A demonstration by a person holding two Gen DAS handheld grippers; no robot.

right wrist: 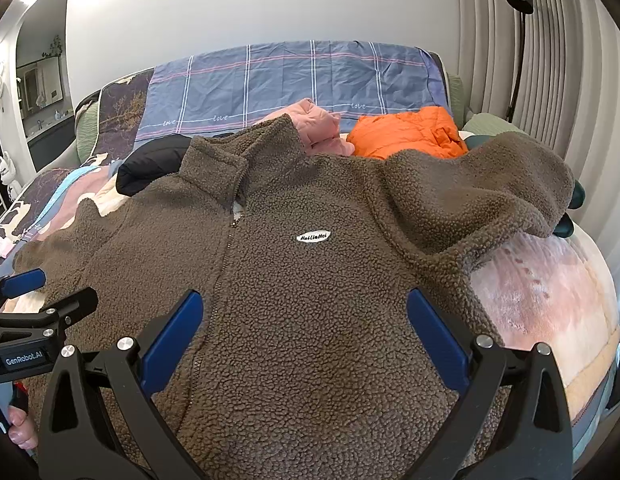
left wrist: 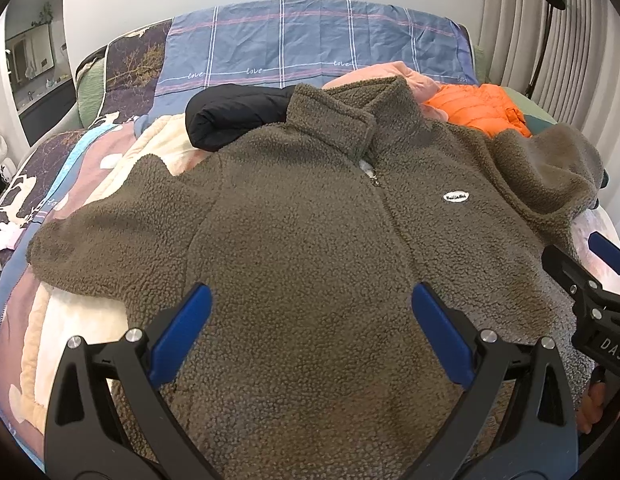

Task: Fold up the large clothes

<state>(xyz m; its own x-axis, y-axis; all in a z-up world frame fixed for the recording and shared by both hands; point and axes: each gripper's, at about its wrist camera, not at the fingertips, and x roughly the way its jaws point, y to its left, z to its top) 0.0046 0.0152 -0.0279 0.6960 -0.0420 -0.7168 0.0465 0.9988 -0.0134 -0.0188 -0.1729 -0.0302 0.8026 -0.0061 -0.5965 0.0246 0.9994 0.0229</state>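
Observation:
A brown fleece jacket (left wrist: 302,216) lies front up on the bed, zipped, collar at the far end, with a small white oval label (left wrist: 456,197) on the chest. It also shows in the right wrist view (right wrist: 310,280). Its left sleeve (left wrist: 90,232) lies spread out. Its right sleeve (right wrist: 490,192) is bunched up and raised. My left gripper (left wrist: 310,312) is open and empty above the jacket's lower left part. My right gripper (right wrist: 304,316) is open and empty above the lower right part. Each gripper shows at the edge of the other's view.
A black garment (left wrist: 230,116), a pink garment (right wrist: 318,128) and an orange puffer jacket (right wrist: 406,132) lie beyond the collar. A blue checked pillow (left wrist: 310,40) stands at the headboard. A floor lamp (right wrist: 518,40) and curtains are at the right. The bed edge drops at the right (right wrist: 570,320).

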